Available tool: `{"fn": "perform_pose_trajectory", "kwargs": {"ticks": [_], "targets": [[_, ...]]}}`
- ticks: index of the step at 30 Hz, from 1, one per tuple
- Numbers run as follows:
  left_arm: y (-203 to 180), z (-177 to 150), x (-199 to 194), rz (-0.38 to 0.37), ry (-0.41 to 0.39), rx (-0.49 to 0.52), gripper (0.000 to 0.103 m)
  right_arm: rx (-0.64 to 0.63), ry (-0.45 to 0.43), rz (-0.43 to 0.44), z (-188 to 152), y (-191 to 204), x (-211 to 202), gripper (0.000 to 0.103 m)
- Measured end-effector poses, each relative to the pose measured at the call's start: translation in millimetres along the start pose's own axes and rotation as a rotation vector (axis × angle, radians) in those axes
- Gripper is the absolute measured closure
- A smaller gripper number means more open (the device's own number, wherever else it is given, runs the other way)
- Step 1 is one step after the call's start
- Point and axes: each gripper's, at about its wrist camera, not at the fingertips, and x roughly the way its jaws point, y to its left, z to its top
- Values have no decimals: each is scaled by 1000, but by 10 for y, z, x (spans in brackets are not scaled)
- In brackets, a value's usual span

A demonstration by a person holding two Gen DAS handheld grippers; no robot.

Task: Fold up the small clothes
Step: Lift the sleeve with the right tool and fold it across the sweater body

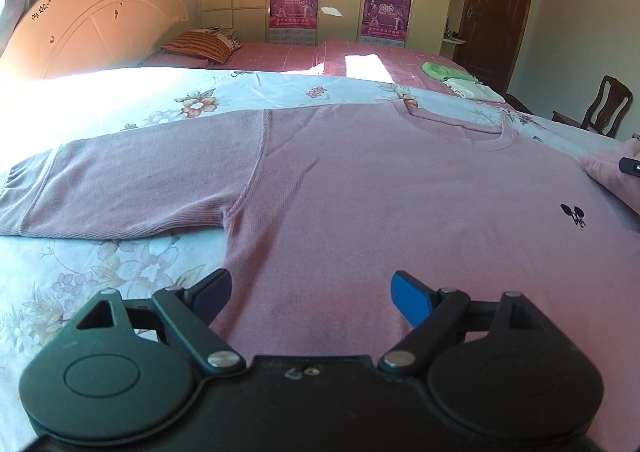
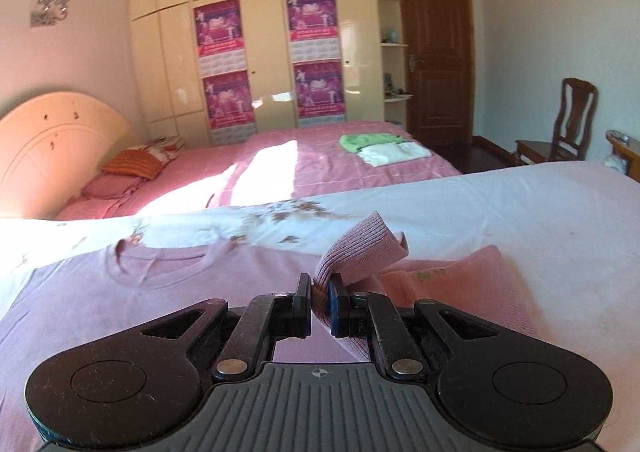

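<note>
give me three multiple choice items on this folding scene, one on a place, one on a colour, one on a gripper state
1. Where does the pink sweater lie?
A. on the floral sheet
B. on the chair
C. on the floor

2. What colour is the folded cloth farthest back on the far bed?
A. green
B. black
C. blue

3. How is the right gripper?
A. open, holding nothing
B. shut on the sweater's cuff
C. out of view

Answers:
1 A, the floral sheet shows around it.
2 A, the green cloth lies behind a white one.
3 B, the cuff is pinched; the left gripper is open.
</note>
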Motion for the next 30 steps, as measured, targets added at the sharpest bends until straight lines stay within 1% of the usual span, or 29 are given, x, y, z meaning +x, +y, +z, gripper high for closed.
{"fn": "perform_pose_trajectory", "kwargs": {"ticks": [4, 7, 11, 14, 16, 18, 19, 20, 23, 25, 26, 27, 29, 30], "targets": [[159, -8, 19, 5, 3, -8, 17, -108, 25, 56, -150, 506, 274, 95], [254, -8, 35, 6, 4, -14, 17, -188, 43, 81, -303, 844, 441, 95], [346, -20, 45, 3, 7, -16, 17, -254, 71, 117, -500, 1204, 621, 95], [357, -16, 70, -15, 8, -19, 17, -285, 95, 147, -643, 1353, 724, 95], [345, 1, 77, -33, 5, -23, 17, -315, 120, 203, -744, 1432, 820, 95], [287, 36, 91, -56, -6, -18, 17, -362, 96, 237, -834, 1471, 764, 95], [252, 65, 108, -75, -10, -21, 17, -366, 97, 264, -846, 1467, 758, 95], [209, 109, 135, -105, -15, -29, 17, -349, 92, 268, -849, 1386, 696, 95], [-22, 278, 270, -238, -25, -53, 19, -269, 57, 200, -801, 1137, 600, 95], [-226, 383, 418, -343, -26, -66, 25, -206, 49, 154, -773, 938, 543, 95], [-365, 429, 557, -411, -5, -81, 34, -178, 50, 119, -754, 812, 450, 95], [-494, 470, 681, -453, 22, -88, 44, -159, 53, 90, -747, 711, 411, 95], [-736, 521, 898, -491, 59, -85, 48, -130, 56, 48, -742, 541, 328, 95], [-871, 533, 1020, -488, 85, -78, 49, -116, 63, 25, -753, 437, 262, 95]]}}
